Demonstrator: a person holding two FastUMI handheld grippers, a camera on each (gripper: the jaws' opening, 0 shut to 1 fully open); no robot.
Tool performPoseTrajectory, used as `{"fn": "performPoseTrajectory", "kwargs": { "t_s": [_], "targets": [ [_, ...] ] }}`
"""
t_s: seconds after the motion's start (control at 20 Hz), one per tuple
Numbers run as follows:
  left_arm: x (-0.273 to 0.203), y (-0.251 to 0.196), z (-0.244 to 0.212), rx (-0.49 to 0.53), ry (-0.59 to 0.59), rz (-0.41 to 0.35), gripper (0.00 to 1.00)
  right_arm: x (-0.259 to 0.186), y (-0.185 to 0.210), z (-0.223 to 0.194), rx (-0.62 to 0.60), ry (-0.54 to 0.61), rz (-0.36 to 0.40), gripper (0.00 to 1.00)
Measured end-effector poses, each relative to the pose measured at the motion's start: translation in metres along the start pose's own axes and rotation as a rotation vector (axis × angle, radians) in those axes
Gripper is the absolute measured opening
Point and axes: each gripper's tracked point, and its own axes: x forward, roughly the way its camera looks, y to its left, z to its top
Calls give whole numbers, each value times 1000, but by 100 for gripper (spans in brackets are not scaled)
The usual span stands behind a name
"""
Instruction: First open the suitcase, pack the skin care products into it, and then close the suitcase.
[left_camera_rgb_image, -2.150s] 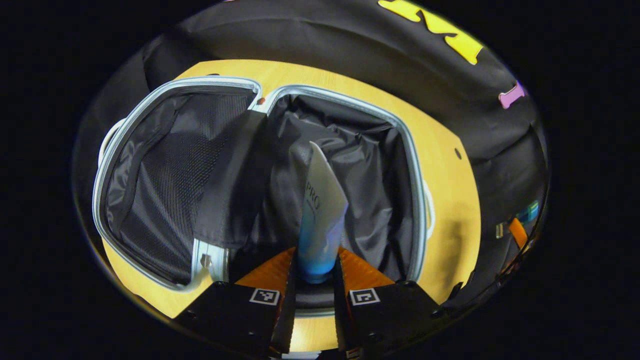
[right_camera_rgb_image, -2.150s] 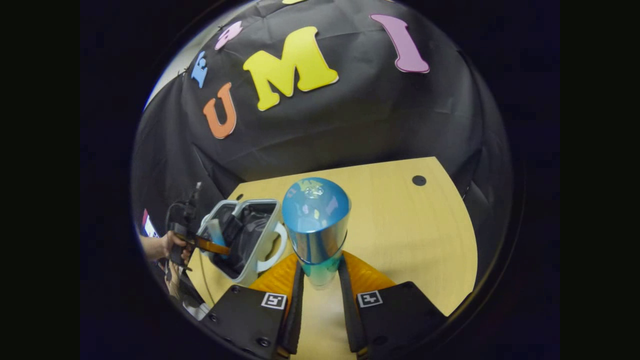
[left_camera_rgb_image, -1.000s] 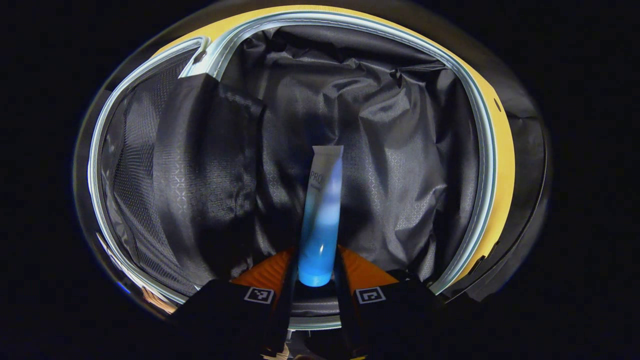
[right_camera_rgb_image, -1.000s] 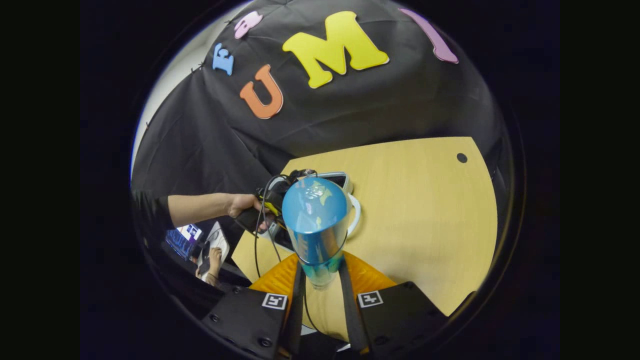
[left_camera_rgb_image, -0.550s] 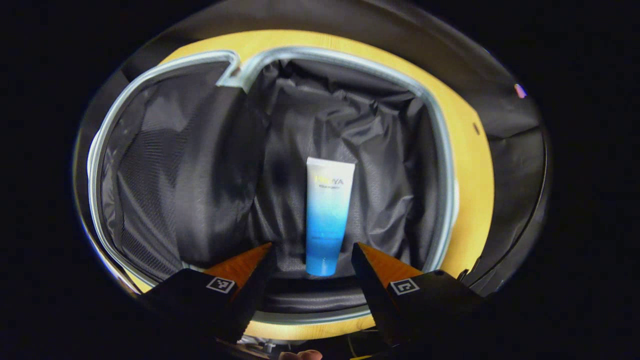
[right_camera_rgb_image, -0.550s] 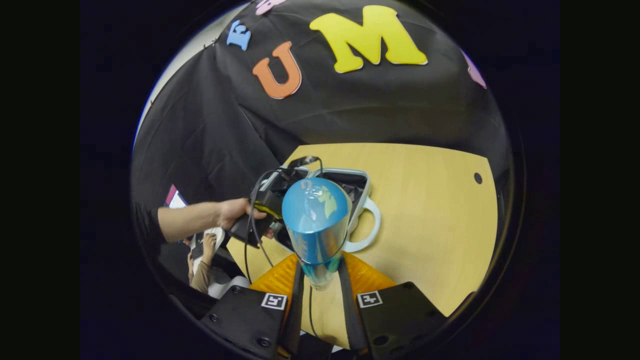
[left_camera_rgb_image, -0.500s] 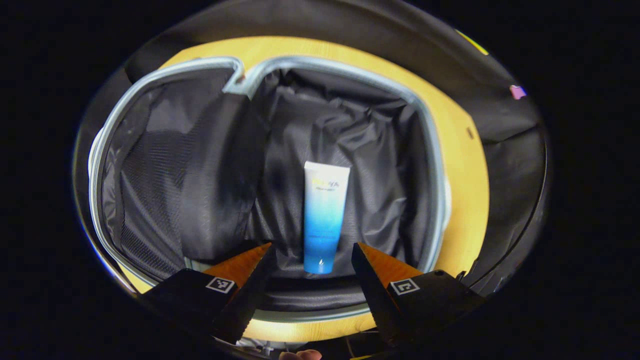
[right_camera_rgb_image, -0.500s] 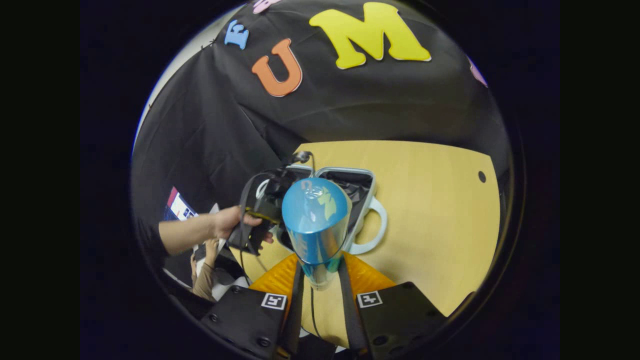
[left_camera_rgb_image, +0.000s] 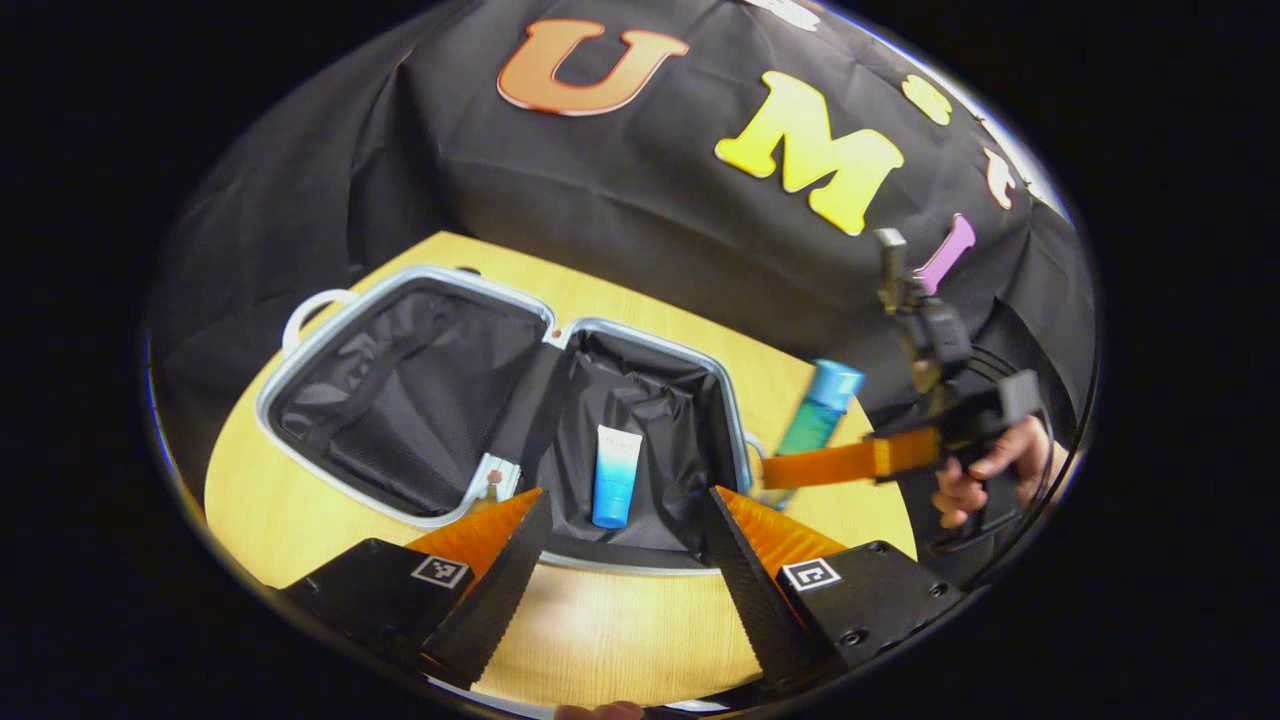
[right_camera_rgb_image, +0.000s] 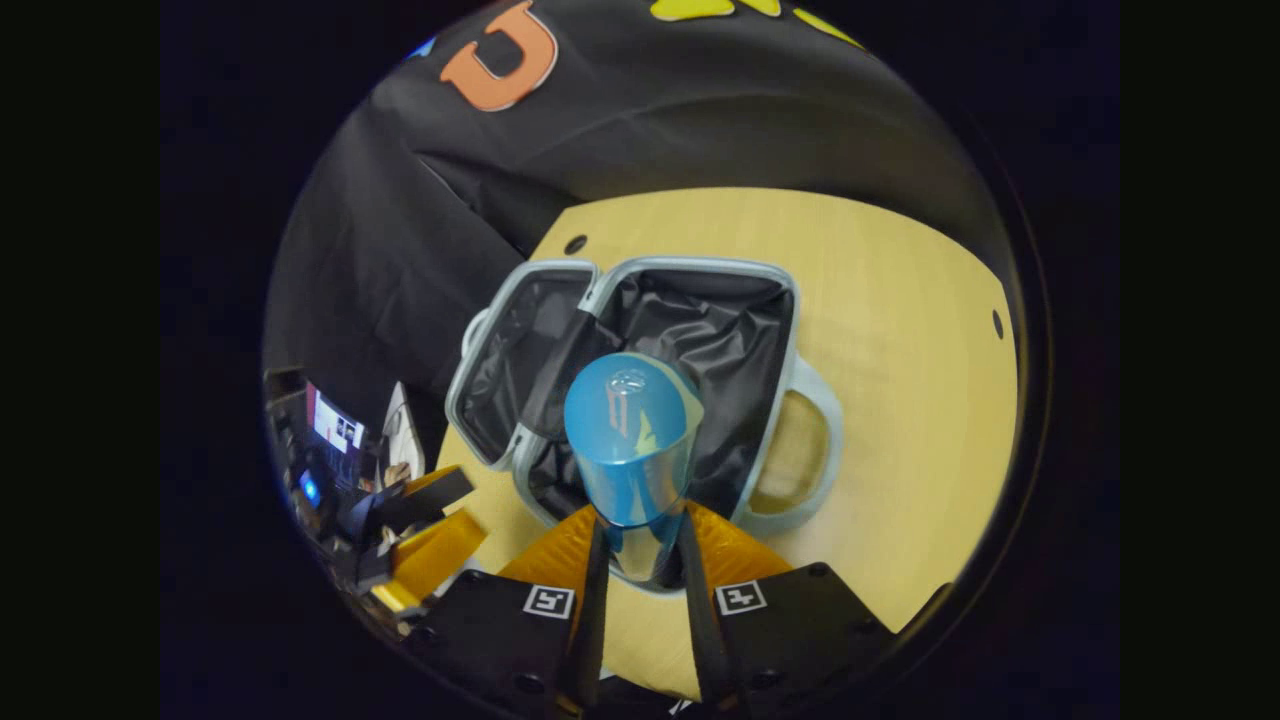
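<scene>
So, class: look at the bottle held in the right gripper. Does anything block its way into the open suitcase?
Nothing visible does. The suitcase lies open, its lined compartment free apart from the tube lying flat. The right gripper holds the bottle just over that compartment, and the left gripper is open, off to the side.
</scene>
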Motion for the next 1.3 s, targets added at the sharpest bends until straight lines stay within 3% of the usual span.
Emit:
{"fn": "performPoseTrajectory", "kwargs": {
  "t_s": [0.2, 0.35, 0.45, 0.55, 1.05, 1.2, 1.3],
  "targets": [
    [-33, -9, -2, -9, -66, -11, 98, 52, -6, -1, 60, 70, -75, 35],
    [-52, -2, -4, 28, -95, 12, 98, 76, -19, -3, 72, 116, -143, 31],
    [-61, 0, -3, 39, -107, 13, 98, 87, -26, -6, 104, 158, -177, 35],
    [-65, 5, -4, 33, -109, 20, 98, 97, -26, -2, 153, 170, -184, 32],
    [-67, 9, 5, 21, -127, 24, 98, 112, -44, 12, 359, 127, -302, 34],
    [-68, 5, 8, 30, -142, 8, 98, 116, -45, 10, 377, 132, -333, 33],
    [-65, -2, 11, 25, -147, -8, 98, 116, -46, 9, 362, 140, -350, 38]
  ]
}}
